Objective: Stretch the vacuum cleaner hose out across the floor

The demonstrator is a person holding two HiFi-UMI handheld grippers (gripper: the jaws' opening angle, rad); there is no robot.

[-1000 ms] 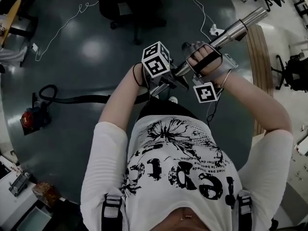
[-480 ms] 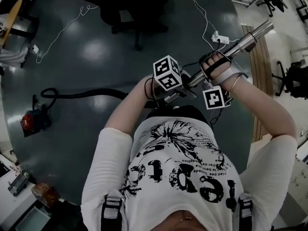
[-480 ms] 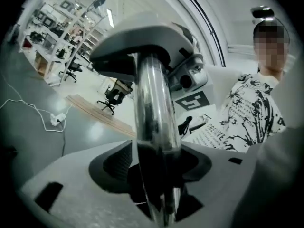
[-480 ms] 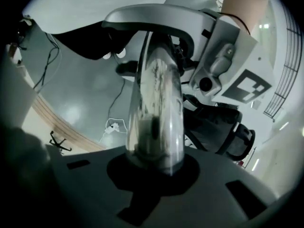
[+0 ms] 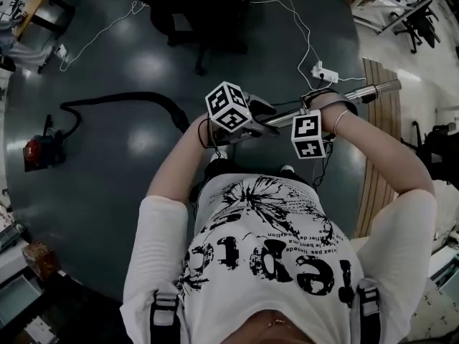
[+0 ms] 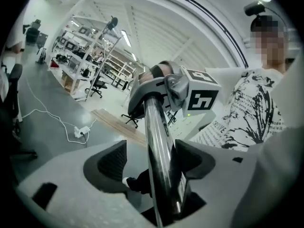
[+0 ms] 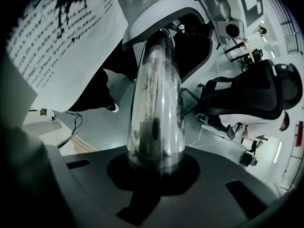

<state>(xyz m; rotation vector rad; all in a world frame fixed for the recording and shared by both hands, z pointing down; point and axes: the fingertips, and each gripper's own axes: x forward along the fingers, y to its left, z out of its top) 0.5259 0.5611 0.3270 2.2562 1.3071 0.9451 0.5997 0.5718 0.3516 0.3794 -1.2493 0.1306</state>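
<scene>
Overhead, the right hand-held gripper (image 7: pixel 156 167) clenches a metal tube (image 5: pixel 367 91). The left hand-held gripper (image 6: pixel 151 158) has just been opening, its jaws released around the tube. A black hose (image 5: pixel 122 97) curves across the floor (image 5: pixel 129 192) to a red vacuum (image 5: pixel 36 151).

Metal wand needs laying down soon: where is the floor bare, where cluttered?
Bare floor: between the black hose and the office chair; also between the hose, the red vacuum cleaner and the person's left arm. Crowded around the power strip and white cable.
</scene>
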